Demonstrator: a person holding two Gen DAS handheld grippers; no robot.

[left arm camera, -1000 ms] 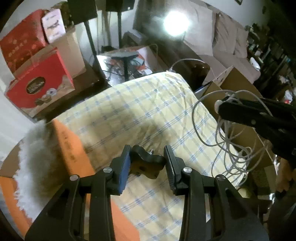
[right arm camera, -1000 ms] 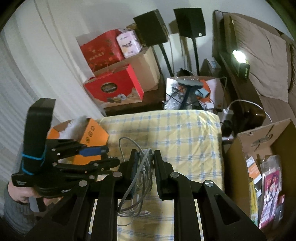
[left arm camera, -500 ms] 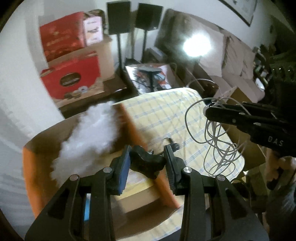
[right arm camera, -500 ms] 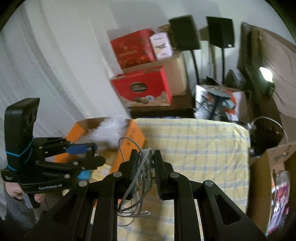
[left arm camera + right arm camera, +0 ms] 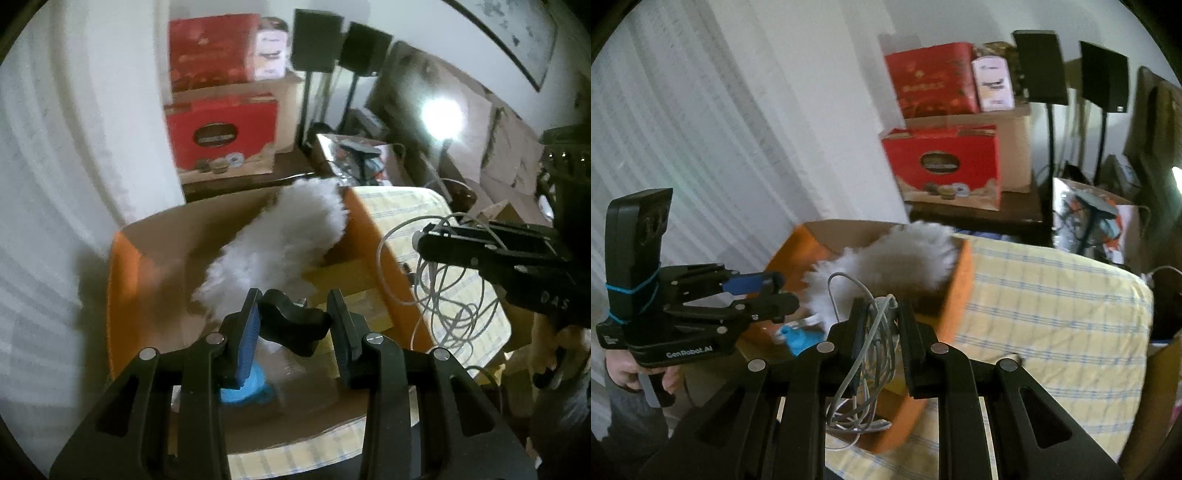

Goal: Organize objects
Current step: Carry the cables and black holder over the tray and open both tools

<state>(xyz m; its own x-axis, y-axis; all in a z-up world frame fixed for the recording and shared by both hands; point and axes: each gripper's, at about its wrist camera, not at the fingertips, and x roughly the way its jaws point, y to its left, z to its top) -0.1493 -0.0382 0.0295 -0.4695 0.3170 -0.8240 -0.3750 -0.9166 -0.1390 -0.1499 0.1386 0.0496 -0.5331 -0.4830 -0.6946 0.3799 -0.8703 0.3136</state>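
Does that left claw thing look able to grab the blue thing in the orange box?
Probably not yet: the left gripper hangs right above the blue item, but its jaws already hold a black knob.

Low in the frame the left gripper (image 5: 295, 314) clamps a black knob (image 5: 291, 326) above the open orange box (image 5: 122, 295), where a white fluffy duster (image 5: 280, 236) lies; at right, the right gripper (image 5: 424, 242) holds a dangling white cable (image 5: 439, 295)

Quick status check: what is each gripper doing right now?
Left gripper: closed on a black knob, above the orange box.
Right gripper: closed on a bundle of grey cable.
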